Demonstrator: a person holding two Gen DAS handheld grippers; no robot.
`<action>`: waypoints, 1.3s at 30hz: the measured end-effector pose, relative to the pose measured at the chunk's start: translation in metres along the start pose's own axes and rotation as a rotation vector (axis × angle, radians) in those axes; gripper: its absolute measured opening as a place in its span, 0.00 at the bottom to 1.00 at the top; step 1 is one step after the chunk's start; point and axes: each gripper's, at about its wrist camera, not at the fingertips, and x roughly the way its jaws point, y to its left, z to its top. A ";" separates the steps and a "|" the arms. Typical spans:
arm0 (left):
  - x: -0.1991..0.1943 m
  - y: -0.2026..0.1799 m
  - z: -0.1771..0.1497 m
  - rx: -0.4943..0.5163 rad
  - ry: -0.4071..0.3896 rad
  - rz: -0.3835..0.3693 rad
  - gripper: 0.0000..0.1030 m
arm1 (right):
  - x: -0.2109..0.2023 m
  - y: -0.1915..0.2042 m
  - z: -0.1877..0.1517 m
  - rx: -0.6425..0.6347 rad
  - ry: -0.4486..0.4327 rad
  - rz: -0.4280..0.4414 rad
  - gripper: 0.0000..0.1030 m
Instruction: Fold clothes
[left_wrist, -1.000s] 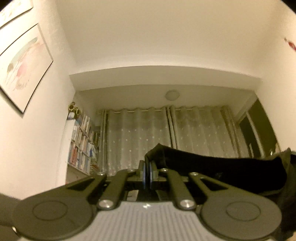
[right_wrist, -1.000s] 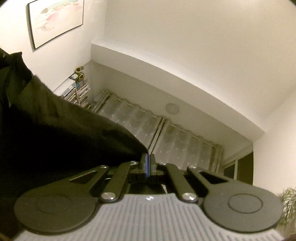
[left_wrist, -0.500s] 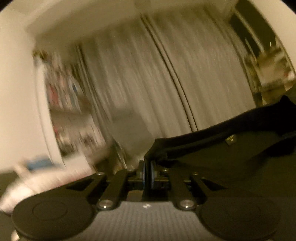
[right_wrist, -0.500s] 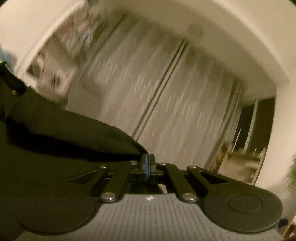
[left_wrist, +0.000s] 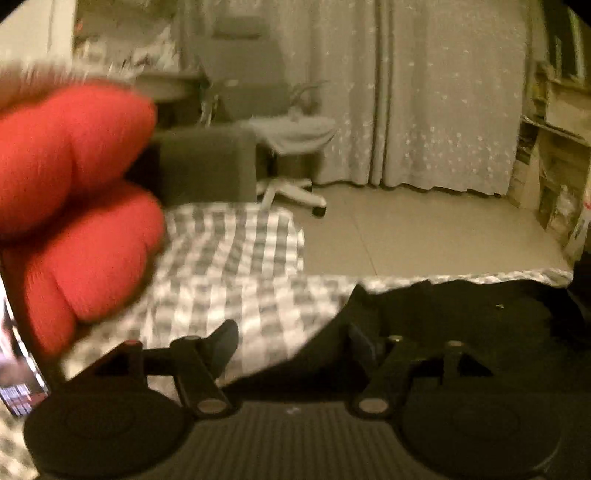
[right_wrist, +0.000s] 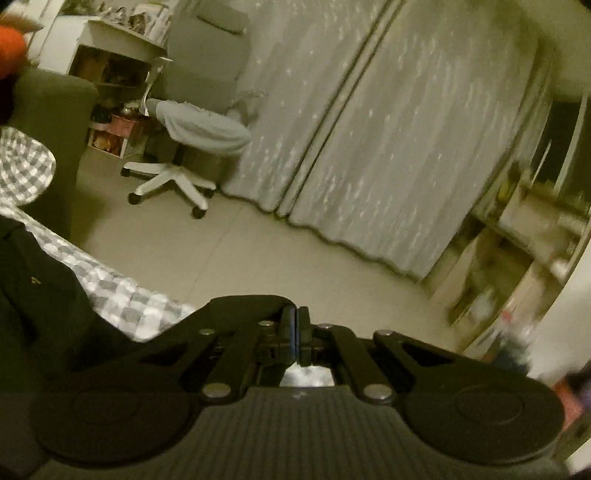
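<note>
left gripper (left_wrist: 290, 341): jaws have just been opening and are now standing wide apart; nothing between the pads, checked cover showing through the gap; the black garment (left_wrist: 461, 317) is lying just past the right-hand finger (left_wrist: 360, 341), from 12 to 3 o'clock of it, not pinched.
right gripper (right_wrist: 295, 332): jaws are sitting fully together; the garment's edge (right_wrist: 243, 301) is running in from 9 o'clock right up to the closed tips, so it looks clamped on a corner, though the cloth between the pads is hidden.
garment: spreading flat over the checked bedcover (left_wrist: 229, 258), its far edge lying close to the bed's edge at 12 o'clock in the left view; in the right view the bulk is sitting at 8 to 9 o'clock.
red cushion (left_wrist: 74, 192): blurred, filling 9 to 10 o'clock of the left view, clear of the garment.
room: office chair (right_wrist: 184, 147) at 11 o'clock, curtains (right_wrist: 369, 147) at 12 to 1.
step: laying the garment out flat on the bed; left corner appears dropped, right corner not yet.
next: right jaws need opening to drop their corner, then both grippers need re-pinching on an edge or sleeve for the first fold; cloth looks limp, so likely to bunch if dragged.
</note>
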 end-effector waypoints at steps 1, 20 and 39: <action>0.003 0.003 -0.002 -0.032 0.002 -0.004 0.67 | -0.001 -0.002 -0.002 0.020 0.008 0.049 0.00; 0.003 0.000 0.004 -0.015 -0.129 0.126 0.00 | -0.028 -0.038 -0.030 0.213 0.074 0.486 0.10; 0.024 0.011 -0.003 -0.039 -0.026 0.015 0.82 | -0.034 -0.038 -0.006 0.292 0.051 0.272 0.18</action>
